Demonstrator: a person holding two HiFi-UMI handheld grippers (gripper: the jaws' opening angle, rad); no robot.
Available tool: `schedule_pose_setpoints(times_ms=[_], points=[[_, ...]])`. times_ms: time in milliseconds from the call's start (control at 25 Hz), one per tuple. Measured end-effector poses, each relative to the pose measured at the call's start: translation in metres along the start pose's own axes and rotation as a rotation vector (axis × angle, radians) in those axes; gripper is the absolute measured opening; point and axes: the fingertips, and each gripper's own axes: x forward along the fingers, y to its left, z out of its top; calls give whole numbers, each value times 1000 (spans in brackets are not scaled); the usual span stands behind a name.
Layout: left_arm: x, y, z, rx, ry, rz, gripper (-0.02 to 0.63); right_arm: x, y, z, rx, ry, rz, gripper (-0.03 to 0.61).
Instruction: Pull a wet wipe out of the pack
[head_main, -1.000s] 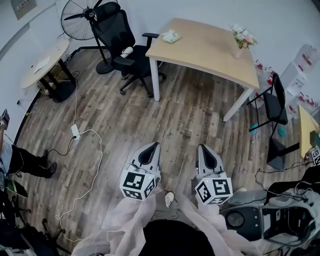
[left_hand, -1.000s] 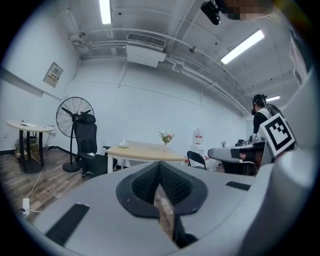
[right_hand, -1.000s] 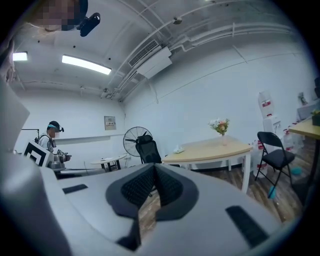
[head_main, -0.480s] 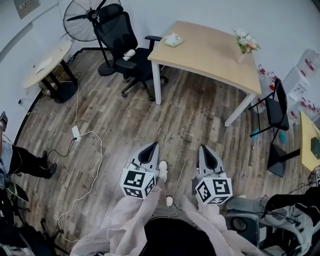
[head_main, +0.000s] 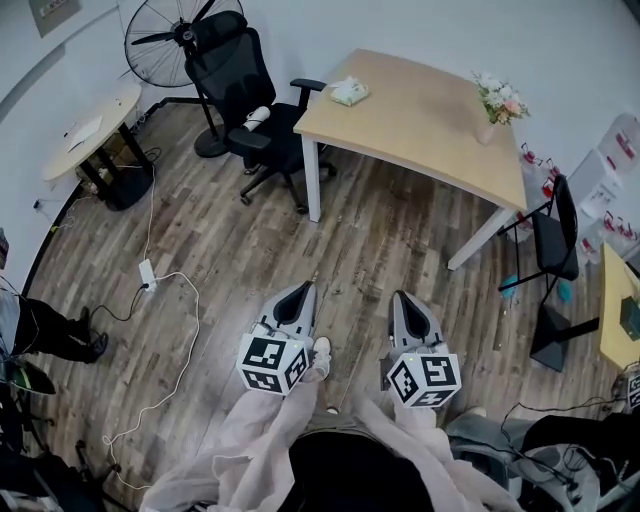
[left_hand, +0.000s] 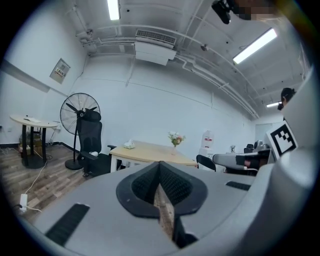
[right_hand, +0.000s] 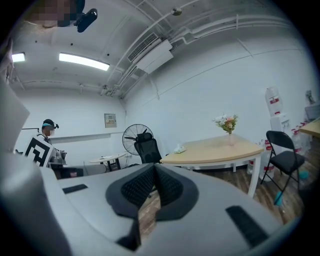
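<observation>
With jaws pressed together on nothing, the left gripper (head_main: 299, 295) and right gripper (head_main: 406, 300) ride a step nearer than a second ago, yet the wet wipe pack (head_main: 348, 92) lies well apart on the table (head_main: 420, 105), so reaching it likely needs more walking.

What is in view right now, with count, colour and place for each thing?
Light wooden table with white legs: one, tan, far centre.
Pale green wet wipe pack: one, on the table's left corner.
Vase of pink and white flowers: one, on the table's right side.
Black mesh office chair: one, left of the table.
Black pedestal fan: one, behind the chair.
Round light-topped side table: one, far left.
White power strip with cable: one, on the floor, left.
Black folding chair: one, right.
Left claw: grey, shut, empty, over the floor.
Right claw: grey, shut, empty, beside it.
</observation>
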Motion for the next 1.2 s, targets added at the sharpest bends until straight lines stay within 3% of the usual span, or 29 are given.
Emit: schedule_pose_setpoints(times_ms=[440,1200], points=[[83,36,30,15,20,8,11,85,-40,23,17,30,-16,11],[186,133,62,31,29,-4,11,227,-66,42,79,14,-51,11]])
